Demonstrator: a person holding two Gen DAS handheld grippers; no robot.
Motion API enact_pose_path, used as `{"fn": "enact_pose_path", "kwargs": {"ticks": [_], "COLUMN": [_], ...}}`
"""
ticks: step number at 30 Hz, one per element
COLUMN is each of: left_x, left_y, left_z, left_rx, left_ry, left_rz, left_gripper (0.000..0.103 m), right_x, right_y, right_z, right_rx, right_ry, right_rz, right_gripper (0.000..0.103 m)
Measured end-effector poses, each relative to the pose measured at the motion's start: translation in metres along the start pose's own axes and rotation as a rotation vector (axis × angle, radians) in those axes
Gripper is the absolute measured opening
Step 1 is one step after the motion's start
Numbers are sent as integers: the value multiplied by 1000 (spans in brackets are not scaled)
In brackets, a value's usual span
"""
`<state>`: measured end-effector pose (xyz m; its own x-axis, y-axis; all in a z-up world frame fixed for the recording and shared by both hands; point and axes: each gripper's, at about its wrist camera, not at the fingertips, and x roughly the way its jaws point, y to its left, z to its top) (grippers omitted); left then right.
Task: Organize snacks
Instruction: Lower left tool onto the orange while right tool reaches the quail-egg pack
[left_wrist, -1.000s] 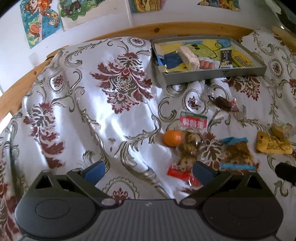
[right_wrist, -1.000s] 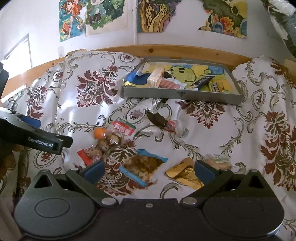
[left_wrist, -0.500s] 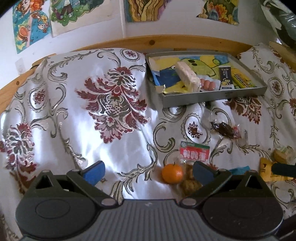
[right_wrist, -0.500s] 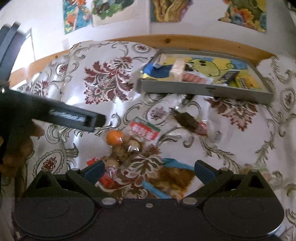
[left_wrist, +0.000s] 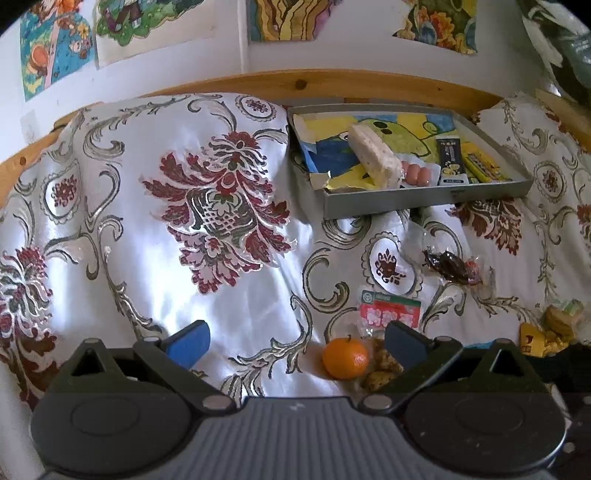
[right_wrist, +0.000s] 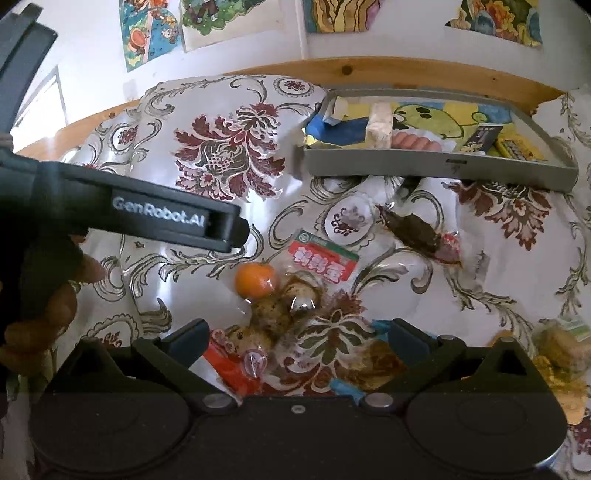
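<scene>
While both handheld grippers hover with jaws spread wide and empty, loose snacks lie scattered across a floral satin bedspread (left_wrist: 229, 206) that covers a bed with a wooden frame (left_wrist: 303, 83). Seen from its own camera, the left gripper (left_wrist: 295, 341) hangs low over the cloth, a mandarin orange (left_wrist: 345, 358) sitting between its blue-padded fingers, nearer the right one. From the right wrist view, the right gripper (right_wrist: 295, 341) frames a clear bag of speckled eggs (right_wrist: 273, 314) with a red-and-green label (right_wrist: 325, 258); the mandarin touches that bag's left edge. Just to the bag's right lies a blue-edged packet of brown snacks (right_wrist: 373, 363), partly hidden by the gripper's body. A dark snack in clear wrap (right_wrist: 413, 230) rests between the egg bag and a grey tray (left_wrist: 424, 199) near the headboard. A yellow packet (left_wrist: 535, 338) and a small bag of round biscuits (left_wrist: 559, 317) lie well off to the right. Already in the tray are a pale wrapped bar (left_wrist: 375, 155), a pack of pink sausages (left_wrist: 415, 171), a slim black packet (left_wrist: 450, 158) and a yellow-green packet (left_wrist: 480, 166), all resting on a colourful cartoon liner. A person's hand (right_wrist: 40, 306) holding the left gripper's black handle shows at the left of the right wrist view. Cartoon posters (left_wrist: 55, 40) hang on the white wall.
</scene>
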<state>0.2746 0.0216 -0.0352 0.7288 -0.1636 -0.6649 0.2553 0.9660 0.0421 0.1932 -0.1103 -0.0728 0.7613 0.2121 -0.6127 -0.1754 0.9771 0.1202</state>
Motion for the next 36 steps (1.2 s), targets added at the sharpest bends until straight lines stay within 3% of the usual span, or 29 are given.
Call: {"fn": "enact_pose_path", "kwargs": {"ticks": [6,16,20,27,36], "left_x": [8,30,39,35,38], "left_y": [6,4,1,-4,-16], "left_z": [4,4,1,-1,-5], "left_rx": [-5,-36,-22,21,71], "left_ry": [22,98,124,110,147], "left_rz": [-65,-167,-162,-157,-179], "left_gripper": [100,83,76,67,59], "right_x": [15,43,49,40,46], "right_y": [-1,10,4,3,-5], "right_z": [3,5,2,-6,-8], "right_rx": [18,1,25,-31,-6], "right_ry": [5,54,87,71,82], "right_rz": [20,68,23,-93,-43], "right_gripper": [93,88,87,76,78]}}
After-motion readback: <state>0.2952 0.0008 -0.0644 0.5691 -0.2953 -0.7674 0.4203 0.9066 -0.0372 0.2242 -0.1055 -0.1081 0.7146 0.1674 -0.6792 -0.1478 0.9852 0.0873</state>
